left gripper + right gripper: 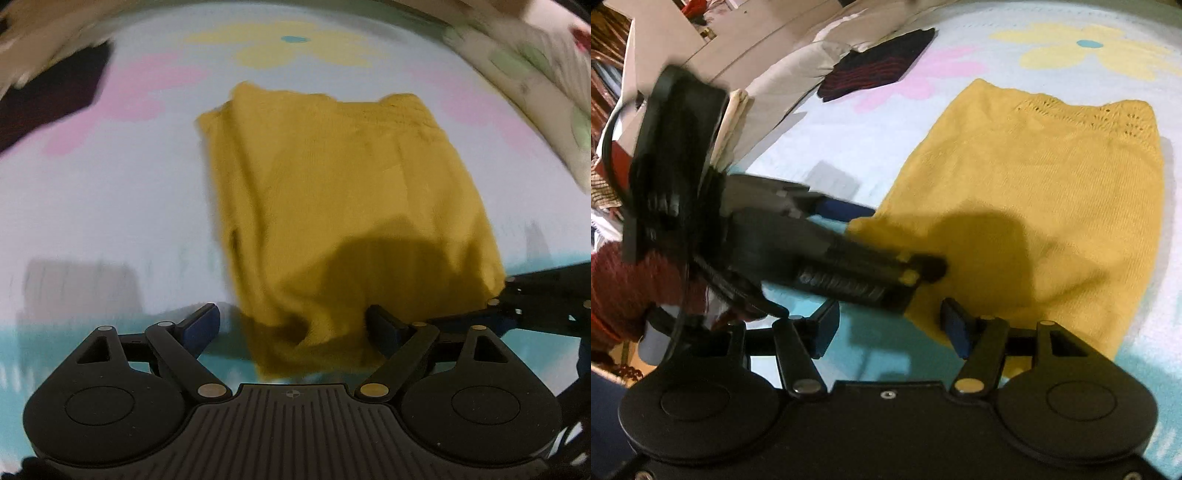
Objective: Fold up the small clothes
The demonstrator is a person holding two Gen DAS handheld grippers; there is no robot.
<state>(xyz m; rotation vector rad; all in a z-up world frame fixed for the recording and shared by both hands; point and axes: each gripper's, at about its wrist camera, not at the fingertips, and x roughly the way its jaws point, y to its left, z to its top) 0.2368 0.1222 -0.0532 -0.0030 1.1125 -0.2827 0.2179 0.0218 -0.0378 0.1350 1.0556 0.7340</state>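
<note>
Just ahead of both tools, on a pale blue bedspread printed with pink and yellow flowers (849,147), lies the mustard-yellow knitted garment (1052,192), already doubled into a rough rectangle with its openwork band at the far end. The left gripper (291,326) stands with its fingers spread wide, the near hem of the garment bunched loosely between them but not pinched. The right gripper (886,326) is likewise spread apart, its right finger over the near corner of the knit and its left finger over bare bedspread; it holds nothing. In the right wrist view the left tool crosses in front, its tips at the garment's near left edge.

The step in hand looks like taking the near hem for another fold. To do it well, each tool should close on one near corner (both layers, not just the top one), lift evenly, and carry the hem straight toward the far band so the edges line up. A dark striped folded cloth (879,66) lies well beyond, to the left.
</note>
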